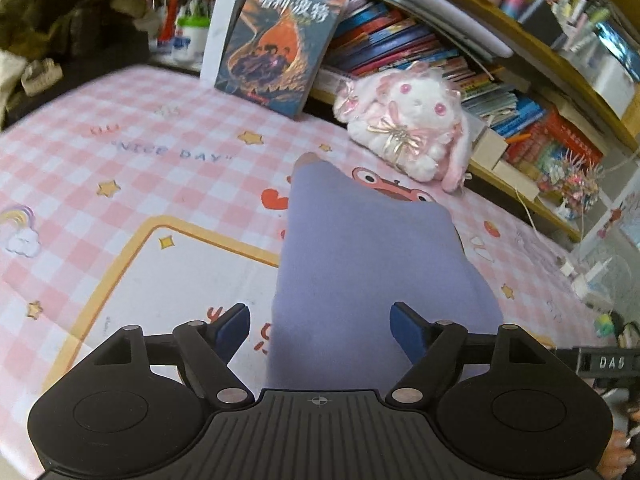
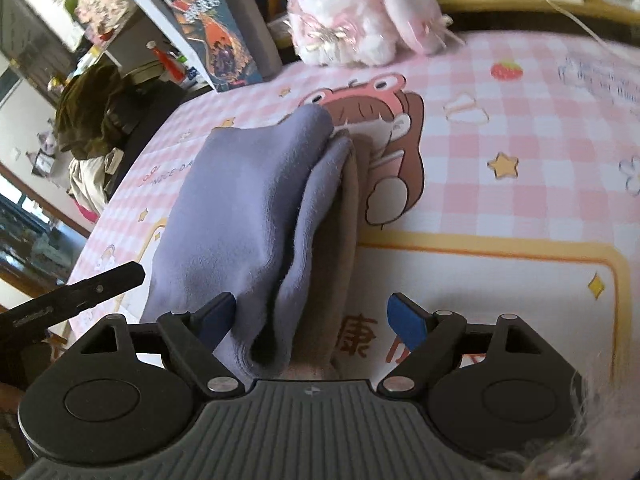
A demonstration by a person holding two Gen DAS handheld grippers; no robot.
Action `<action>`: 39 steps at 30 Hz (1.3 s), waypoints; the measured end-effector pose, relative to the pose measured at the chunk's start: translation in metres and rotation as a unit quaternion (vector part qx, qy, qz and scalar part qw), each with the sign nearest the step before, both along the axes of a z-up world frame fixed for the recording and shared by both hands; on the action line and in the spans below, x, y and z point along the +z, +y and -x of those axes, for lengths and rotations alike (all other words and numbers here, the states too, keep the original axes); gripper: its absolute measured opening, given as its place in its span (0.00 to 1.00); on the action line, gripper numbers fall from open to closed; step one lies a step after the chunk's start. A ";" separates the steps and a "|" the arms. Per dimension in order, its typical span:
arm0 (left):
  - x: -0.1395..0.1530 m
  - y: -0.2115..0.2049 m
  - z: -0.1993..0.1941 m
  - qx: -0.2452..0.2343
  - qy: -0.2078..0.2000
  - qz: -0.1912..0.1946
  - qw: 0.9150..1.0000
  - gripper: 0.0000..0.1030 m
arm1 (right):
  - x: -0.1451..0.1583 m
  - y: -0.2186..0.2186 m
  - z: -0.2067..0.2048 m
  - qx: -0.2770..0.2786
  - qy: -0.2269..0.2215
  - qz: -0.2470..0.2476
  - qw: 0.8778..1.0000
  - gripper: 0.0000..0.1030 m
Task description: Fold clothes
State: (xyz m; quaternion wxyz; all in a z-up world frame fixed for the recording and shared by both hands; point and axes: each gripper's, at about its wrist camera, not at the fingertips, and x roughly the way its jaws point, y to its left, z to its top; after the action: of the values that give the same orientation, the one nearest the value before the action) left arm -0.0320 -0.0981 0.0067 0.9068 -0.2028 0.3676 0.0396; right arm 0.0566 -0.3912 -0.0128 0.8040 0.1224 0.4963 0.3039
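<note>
We see the garment (image 1: pixel 360 264), a soft lavender fleece with a matte, slightly napped face, lying folded lengthwise on the surface (image 1: pixel 120 128), running from 6 toward 12 o'clock in both views. In the right view its layers (image 2: pixel 248 216) stack with rounded edges, a tan lining showing at the side. The surface wears a glossy pink-checked cover printed with stars and cartoon figures. Our left tongs (image 1: pixel 320 330) stand apart, blue pads either side of the cloth without pressing it; the right tongs (image 2: pixel 312 320) likewise stand apart over the fold's near end. A fluffy white plush (image 1: pixel 412 128) sits at 1 o'clock, a glossy book (image 1: pixel 280 40) at 12.
</note>
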 end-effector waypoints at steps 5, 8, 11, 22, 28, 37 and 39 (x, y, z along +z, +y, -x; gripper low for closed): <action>-0.018 0.028 -0.021 -0.010 0.024 0.073 0.997 0.77 | -0.004 0.008 -0.004 -0.021 0.020 0.002 1.000 0.77; -0.028 0.037 -0.031 -0.030 0.036 0.114 0.992 0.76 | -0.009 0.016 -0.007 -0.033 0.037 0.000 0.999 0.66; -0.036 0.039 -0.042 -0.051 0.049 0.144 0.987 0.74 | -0.013 0.024 -0.008 -0.047 0.053 -0.005 0.997 0.51; -0.012 0.019 -0.048 -0.125 0.049 0.057 0.989 0.43 | 0.021 0.061 0.022 -0.024 -0.076 0.082 0.993 0.25; -0.026 0.037 -0.057 -0.131 0.071 0.102 0.984 0.52 | 0.012 0.054 0.019 -0.041 -0.036 0.077 0.996 0.32; -0.043 0.049 -0.066 -0.127 0.084 0.171 0.973 0.57 | -0.011 0.036 -0.002 -0.075 0.046 0.016 0.996 0.58; -0.045 0.050 -0.065 -0.121 0.083 0.180 0.973 0.55 | -0.011 0.039 -0.003 -0.070 0.046 0.017 0.996 0.53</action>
State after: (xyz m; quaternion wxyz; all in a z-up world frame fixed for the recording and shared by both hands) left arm 0.0333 -0.0484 -0.0385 0.8198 -0.3130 0.4642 -0.1206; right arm 0.0592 -0.3519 -0.0237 0.8018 0.1571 0.5278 0.2321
